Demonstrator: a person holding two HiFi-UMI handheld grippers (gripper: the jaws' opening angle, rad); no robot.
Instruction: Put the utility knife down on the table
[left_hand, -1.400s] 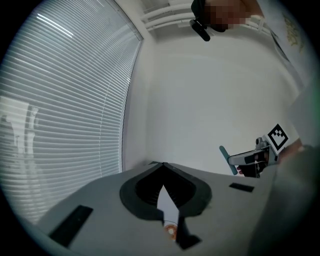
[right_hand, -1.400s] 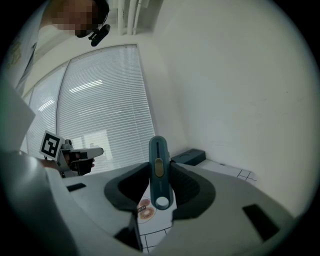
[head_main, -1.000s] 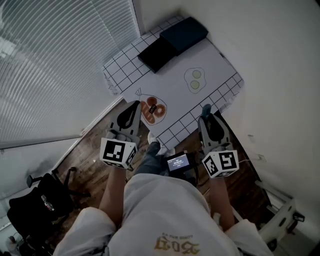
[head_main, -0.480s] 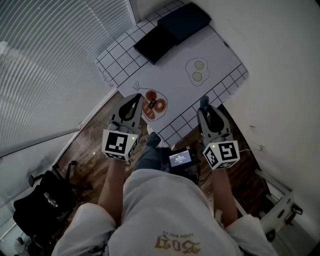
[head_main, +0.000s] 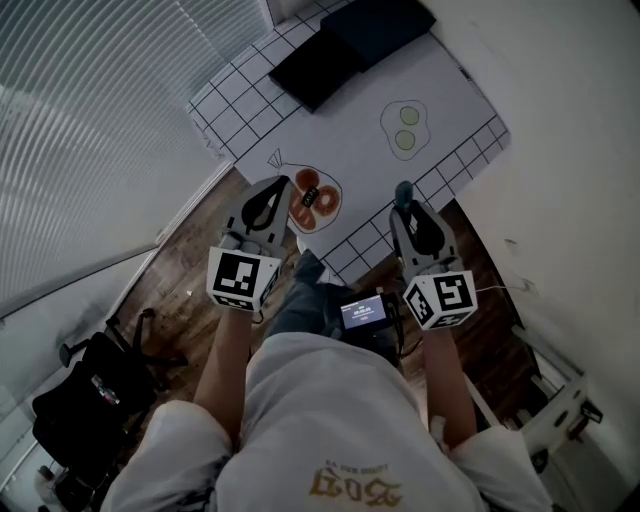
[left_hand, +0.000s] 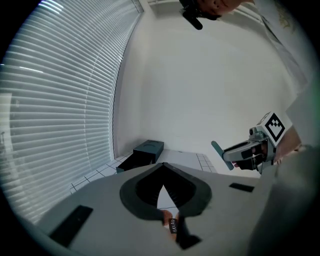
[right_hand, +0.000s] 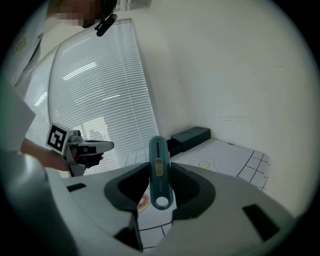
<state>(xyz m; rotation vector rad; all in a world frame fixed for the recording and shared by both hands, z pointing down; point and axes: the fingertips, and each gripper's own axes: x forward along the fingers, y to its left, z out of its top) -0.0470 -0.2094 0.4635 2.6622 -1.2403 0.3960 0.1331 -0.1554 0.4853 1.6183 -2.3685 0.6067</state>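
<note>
Left gripper (left_hand: 163, 168) closed, right gripper (right_hand: 159, 169) clamping knife (right_hand: 158, 145).

Two hand-held grippers, left (head_main: 277, 187) and right (head_main: 404, 207); one utility knife (right_hand: 158, 167); two dark boxes (head_main: 383, 25) (head_main: 315, 70); one bag of pastries (head_main: 315, 197); one small screen (head_main: 362, 312); one tabletop (head_main: 450, 90).

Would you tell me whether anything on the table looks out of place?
Nothing stands out: the tablecloth lies flat, two dark boxes sit at its far end, and the right claw holds the utility knife.
</note>
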